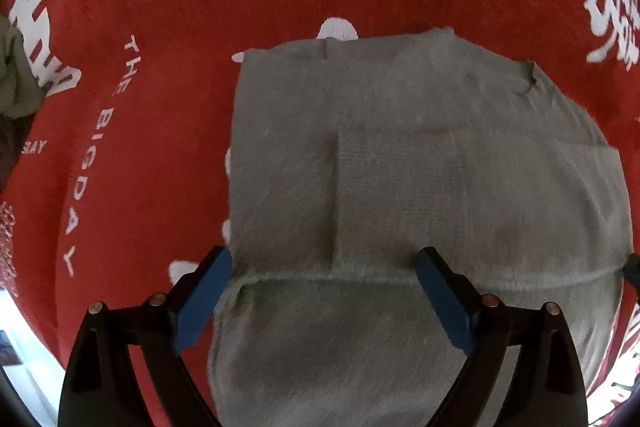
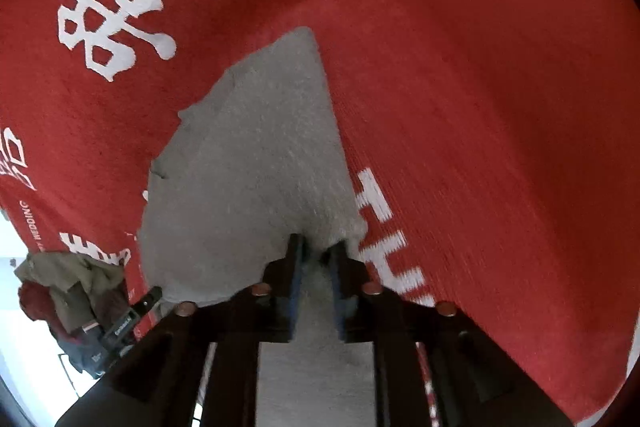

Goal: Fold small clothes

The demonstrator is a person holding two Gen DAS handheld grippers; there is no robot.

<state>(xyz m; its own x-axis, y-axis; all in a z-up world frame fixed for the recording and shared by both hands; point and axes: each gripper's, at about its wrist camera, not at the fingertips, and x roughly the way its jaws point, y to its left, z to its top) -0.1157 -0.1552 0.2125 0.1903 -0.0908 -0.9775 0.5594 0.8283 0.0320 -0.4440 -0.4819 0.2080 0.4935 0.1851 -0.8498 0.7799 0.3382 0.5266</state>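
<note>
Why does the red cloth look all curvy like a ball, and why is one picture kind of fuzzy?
Left wrist view: the fisheye lens bends the red cloth and grey garment into a bulge, with dark corners; it looks fairly sharp. Right wrist view: same bulge, but the cloth's weave near the right gripper smears into streaks, likely motion blur, and a bright washed-out patch sits at lower left.

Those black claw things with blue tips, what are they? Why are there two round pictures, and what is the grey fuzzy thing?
A person holds a grabbing tool in each hand. Each tool carries a camera looking along its two fingers, so you get two round pictures.

The left claw is wide open over a grey fuzzy garment. It lies on a red cloth with white writing. The right claw is pinched on the same garment's edge. A heap of other clothes waits at the side. They are folding it.
</note>
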